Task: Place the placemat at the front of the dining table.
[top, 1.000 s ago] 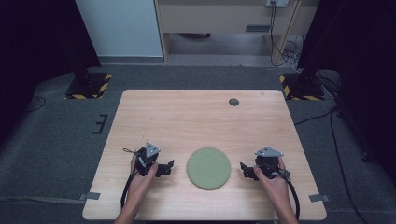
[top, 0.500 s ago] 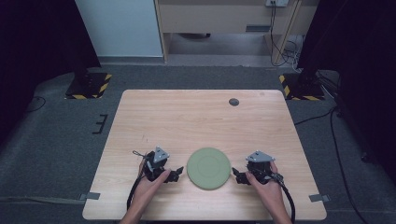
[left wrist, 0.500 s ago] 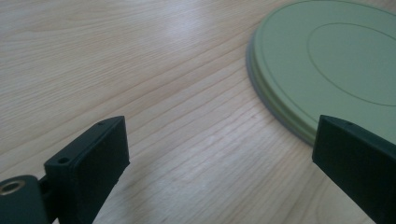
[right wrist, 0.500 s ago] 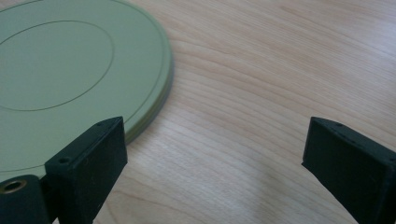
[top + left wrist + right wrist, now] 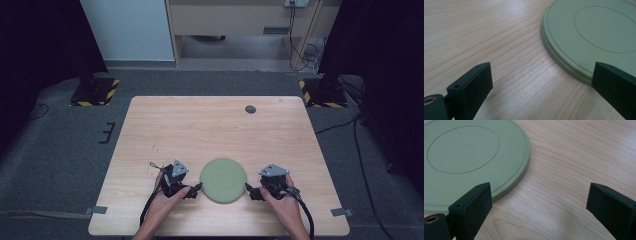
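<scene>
High view: we are looking down on a light wooden table (image 5: 210, 125) where a flat, round, pale green plate (image 5: 223, 180) is lying near the near edge, at the middle. We are holding the left gripper (image 5: 196, 189) just beside the plate's left rim and the right gripper (image 5: 248, 189) just beside its right rim. In both gripper views the black jaws are standing spread wide, gripping nothing, one jaw of each overlapping the plate's edge.
</scene>
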The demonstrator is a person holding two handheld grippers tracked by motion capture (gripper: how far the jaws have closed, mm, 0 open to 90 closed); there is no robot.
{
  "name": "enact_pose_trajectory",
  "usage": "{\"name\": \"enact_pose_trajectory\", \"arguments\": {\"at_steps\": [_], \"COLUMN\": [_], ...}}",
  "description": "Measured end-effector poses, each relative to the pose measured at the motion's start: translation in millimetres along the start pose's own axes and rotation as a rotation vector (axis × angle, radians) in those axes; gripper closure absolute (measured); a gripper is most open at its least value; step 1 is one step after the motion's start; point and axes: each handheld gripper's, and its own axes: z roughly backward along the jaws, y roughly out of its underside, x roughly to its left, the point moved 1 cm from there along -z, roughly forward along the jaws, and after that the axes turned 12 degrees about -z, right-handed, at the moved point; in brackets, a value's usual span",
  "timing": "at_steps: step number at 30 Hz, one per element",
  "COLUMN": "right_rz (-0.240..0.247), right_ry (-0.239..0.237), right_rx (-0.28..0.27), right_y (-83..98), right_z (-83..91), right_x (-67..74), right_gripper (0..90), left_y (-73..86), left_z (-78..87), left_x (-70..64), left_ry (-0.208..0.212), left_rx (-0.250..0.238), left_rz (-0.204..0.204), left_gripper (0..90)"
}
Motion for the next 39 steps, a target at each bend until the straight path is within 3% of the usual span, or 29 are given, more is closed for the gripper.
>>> {"name": "enact_pose_trajectory", "arguments": {"at_steps": [3, 13, 32, 39], "right_rz": [0.014, 0.032, 0.013, 0.010], "right_ry": [0.000, 0.009, 0.063, 0.049], "right_rx": [0.005, 0.011, -0.014, -0.023], "right_y": [0.8, 1.6, -2.4, -2.6], "right_z": [-0.9, -4.6, -9.7, -6.6], "right_x": [1.4, 3.9, 4.5, 5.5], "right_gripper": [6.4, 5.8, 5.1, 5.9], "left_y": [0.2, 1.1, -1.6, -2.3], "left_z": [-2.6, -5.4, -9.5, -5.7], "left_x": [-2.9, -1.1, 2.0, -0.1], "left_ry": [-0.007, -0.020, -0.060, -0.056], "left_rx": [0.007, 0.006, 0.011, -0.002], "left_rz": [-0.013, 0.000, 0.015, 0.011], "left_gripper": [3.0, 2.5, 0.5, 3.1]}}
